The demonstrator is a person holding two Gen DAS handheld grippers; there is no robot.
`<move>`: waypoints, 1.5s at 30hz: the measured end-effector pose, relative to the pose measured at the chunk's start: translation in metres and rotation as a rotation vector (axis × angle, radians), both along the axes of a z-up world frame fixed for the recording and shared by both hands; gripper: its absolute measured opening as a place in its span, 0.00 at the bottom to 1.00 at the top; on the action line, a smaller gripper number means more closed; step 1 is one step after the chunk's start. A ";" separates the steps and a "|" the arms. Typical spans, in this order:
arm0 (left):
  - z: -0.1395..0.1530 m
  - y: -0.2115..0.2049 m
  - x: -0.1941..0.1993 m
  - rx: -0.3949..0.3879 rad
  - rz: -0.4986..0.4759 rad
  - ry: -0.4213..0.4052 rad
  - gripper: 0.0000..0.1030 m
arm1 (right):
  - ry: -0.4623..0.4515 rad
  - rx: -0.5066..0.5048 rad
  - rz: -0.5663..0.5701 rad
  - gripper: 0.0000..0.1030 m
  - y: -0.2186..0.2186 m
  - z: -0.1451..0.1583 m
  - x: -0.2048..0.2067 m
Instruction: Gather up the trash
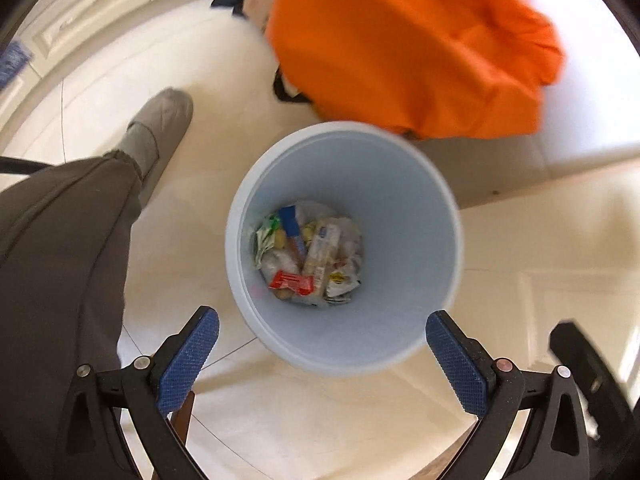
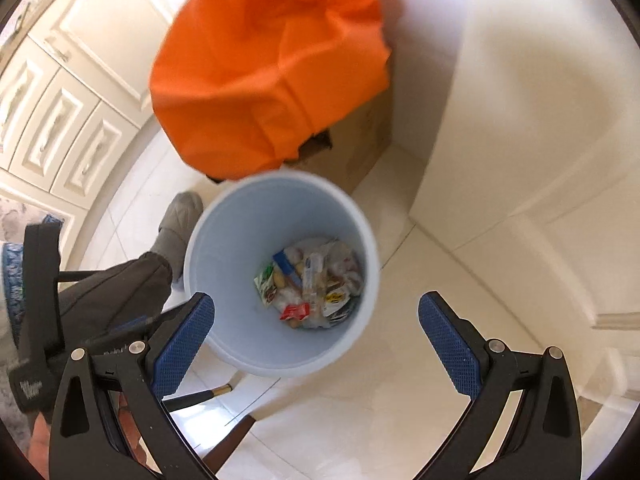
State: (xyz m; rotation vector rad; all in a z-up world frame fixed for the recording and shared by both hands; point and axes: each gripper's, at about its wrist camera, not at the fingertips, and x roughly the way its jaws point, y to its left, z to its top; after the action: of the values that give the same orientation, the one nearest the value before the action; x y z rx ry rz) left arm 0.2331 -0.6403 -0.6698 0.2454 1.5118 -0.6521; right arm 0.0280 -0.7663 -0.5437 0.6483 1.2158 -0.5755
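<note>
From where I stand, wrappers and scraps [image 1: 308,258] already lie at the bottom of the pale blue bin [image 1: 420,208] on the floor, while left gripper [image 1: 322,354] and right gripper [image 2: 316,334] hover above, spread wide, empty, so collecting looks well along.

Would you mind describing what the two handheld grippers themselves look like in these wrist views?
The left gripper and the right gripper look alike: black angular linkage arms joined by round silver pins, each ending in a flat finger faced with a blue, diamond-textured pad. No cables or sleeves show on either; the person's hands are not clearly in view.
</note>
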 end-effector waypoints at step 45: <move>0.522 0.457 -0.191 -0.349 0.333 -1.026 0.99 | -0.925 -0.353 0.499 1.00 0.287 0.488 0.052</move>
State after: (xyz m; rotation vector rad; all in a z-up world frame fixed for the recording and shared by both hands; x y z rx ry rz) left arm 0.0416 -0.1829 -0.1482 0.0317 0.4230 -0.3981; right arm 0.0799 -0.4789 -0.0553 0.2250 0.3506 -0.0239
